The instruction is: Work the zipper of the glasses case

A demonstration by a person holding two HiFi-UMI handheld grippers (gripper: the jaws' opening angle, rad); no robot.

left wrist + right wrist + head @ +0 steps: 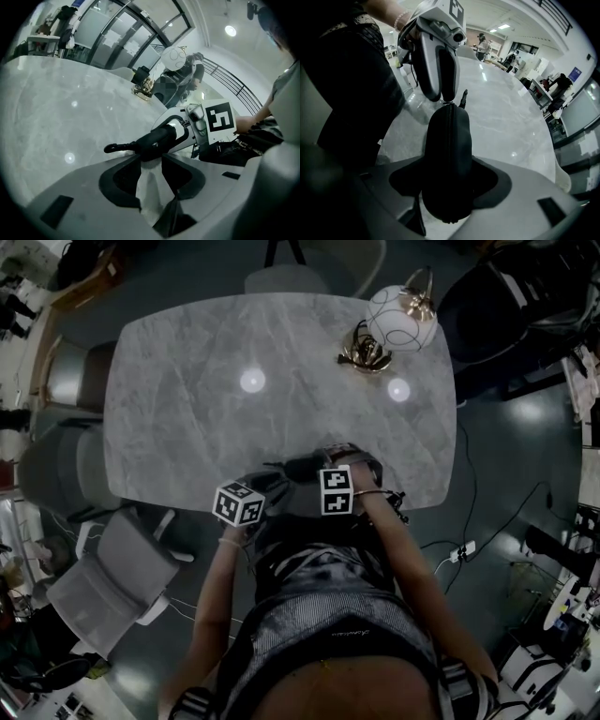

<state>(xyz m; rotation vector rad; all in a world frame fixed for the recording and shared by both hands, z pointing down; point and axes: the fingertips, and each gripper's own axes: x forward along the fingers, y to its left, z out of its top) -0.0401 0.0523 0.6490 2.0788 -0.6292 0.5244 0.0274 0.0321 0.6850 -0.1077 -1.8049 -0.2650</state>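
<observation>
The right gripper (447, 165) is clamped on the glasses case (447, 136). The dark case fills the gap between its jaws and runs out ahead of the tips over the desk (511, 117), with the zipper (449, 117) line facing the camera. The left gripper (151, 163) has its jaws apart and pressing on nothing. The case's other end lies just ahead of its tips, and a dark tab (117, 147) sticks out from that end toward this gripper's left.
</observation>
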